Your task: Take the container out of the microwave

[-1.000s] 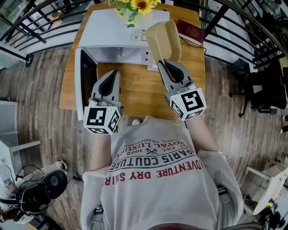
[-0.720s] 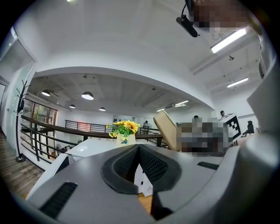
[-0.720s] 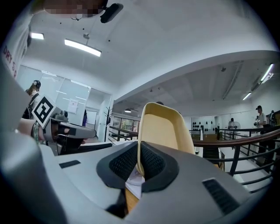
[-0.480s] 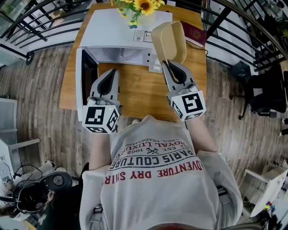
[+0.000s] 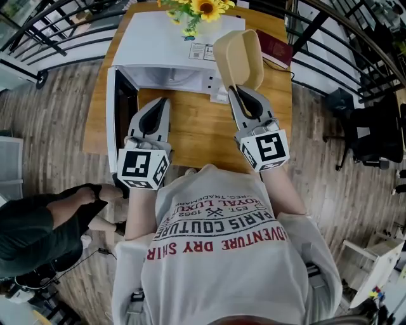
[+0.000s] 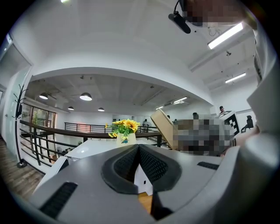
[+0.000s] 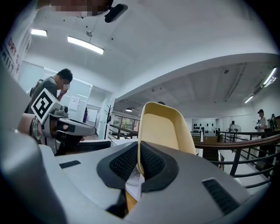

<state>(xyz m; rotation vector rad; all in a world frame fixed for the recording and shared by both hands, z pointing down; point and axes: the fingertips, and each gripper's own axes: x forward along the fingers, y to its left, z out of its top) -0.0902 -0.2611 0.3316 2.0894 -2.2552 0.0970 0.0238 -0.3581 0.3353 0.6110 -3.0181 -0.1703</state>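
The beige container (image 5: pixel 238 58) hangs on edge above the right front corner of the white microwave (image 5: pixel 165 44), outside the oven. My right gripper (image 5: pixel 234 91) is shut on its rim; in the right gripper view the thin wall of the container (image 7: pixel 165 127) stands pinched between the pads of my right gripper (image 7: pixel 139 154). My left gripper (image 5: pixel 162 103) hovers over the wooden table (image 5: pixel 196 130) before the open oven mouth, shut and empty. In the left gripper view the left gripper (image 6: pixel 138 148) has its jaws meeting, and the container (image 6: pixel 162 127) shows to the right.
The microwave door (image 5: pixel 113 111) stands swung open at the left. A vase of sunflowers (image 5: pixel 198 9) sits on the microwave's top, and a red book (image 5: pixel 273 46) lies at the table's right back. A person in dark clothes (image 5: pixel 38 228) crouches at lower left. Black railings (image 5: pixel 57 38) stand behind.
Both grippers and the container have kept about still. A person in dark clothes has come into the lower left of the head view.
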